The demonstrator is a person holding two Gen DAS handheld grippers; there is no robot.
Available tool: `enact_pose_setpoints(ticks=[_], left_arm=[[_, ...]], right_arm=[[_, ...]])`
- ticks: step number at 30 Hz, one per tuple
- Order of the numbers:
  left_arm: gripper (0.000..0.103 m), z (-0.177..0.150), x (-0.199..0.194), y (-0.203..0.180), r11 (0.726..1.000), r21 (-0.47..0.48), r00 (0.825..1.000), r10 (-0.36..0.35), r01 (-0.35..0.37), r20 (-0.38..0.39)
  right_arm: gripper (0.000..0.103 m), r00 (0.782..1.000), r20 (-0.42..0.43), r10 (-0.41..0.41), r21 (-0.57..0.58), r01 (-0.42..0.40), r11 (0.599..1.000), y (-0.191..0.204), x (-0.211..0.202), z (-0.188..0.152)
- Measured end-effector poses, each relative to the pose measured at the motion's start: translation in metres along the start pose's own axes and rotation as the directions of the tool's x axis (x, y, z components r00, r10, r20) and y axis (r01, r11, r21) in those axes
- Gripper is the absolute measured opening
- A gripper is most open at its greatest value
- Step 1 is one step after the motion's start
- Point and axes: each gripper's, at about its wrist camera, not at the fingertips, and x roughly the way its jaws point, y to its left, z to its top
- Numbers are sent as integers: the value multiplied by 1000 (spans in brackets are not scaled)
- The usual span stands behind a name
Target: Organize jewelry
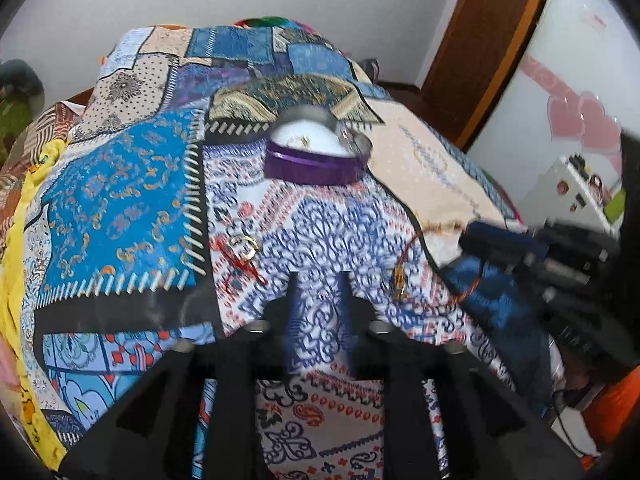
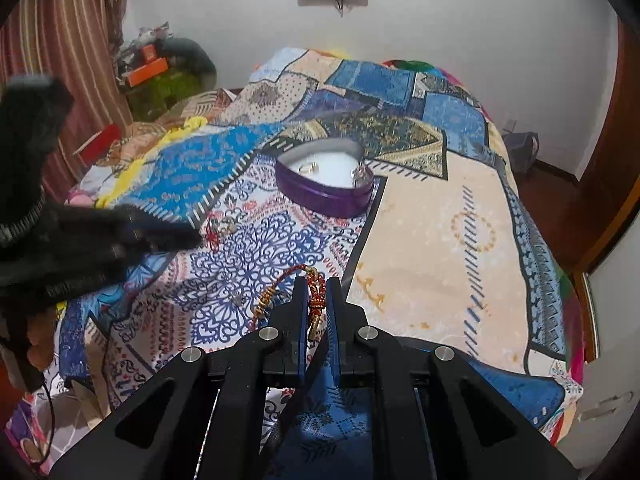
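On the patchwork bedspread [image 2: 436, 216], your purple heart-shaped tin [image 2: 326, 194] lying open with a ring [image 2: 309, 167] inside, your right gripper [image 2: 317, 300] clamping a red-and-gold bracelet [image 2: 316, 296], your left gripper [image 1: 318, 292] parted, empty, near a gold ring [image 1: 244, 246].

Readable text: none | bedspread [image 2: 440, 220]: printed patterns only, no lettering | right gripper [image 1: 576, 264] body in left wrist view: pale marks, possibly letters, too blurred to read | orange box [image 2: 146, 72] on far shelf: any label too small to make out
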Motion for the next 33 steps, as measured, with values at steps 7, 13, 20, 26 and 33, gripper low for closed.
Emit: enact_pose_setpoints(ticks=[7,13,20,26,33], left_arm=[[35,-8,14,-17,998,37,998,-39,41,-47],[24,-10,34,-26,998,54,996,-30,35,-89],[8,-11,36,-25,998,59,998,-4,7,-58],[8,-5,19,-20,998,60,1000,17,-16,-11],[8,21,-11,-10,999,41,996,30,-33,87]], right_arm=[[8,1000,27,-4,14,3,1000,-6,-8,5],[8,999,34,-7,34,5,999,-14,-10,4],[8,999,34,-8,33,7,999,-16,-10,4],[8,999,40,-3,37,1,999,-18,-10,9],[8,998,67,-1,37,-1,999,-19,-9,23]])
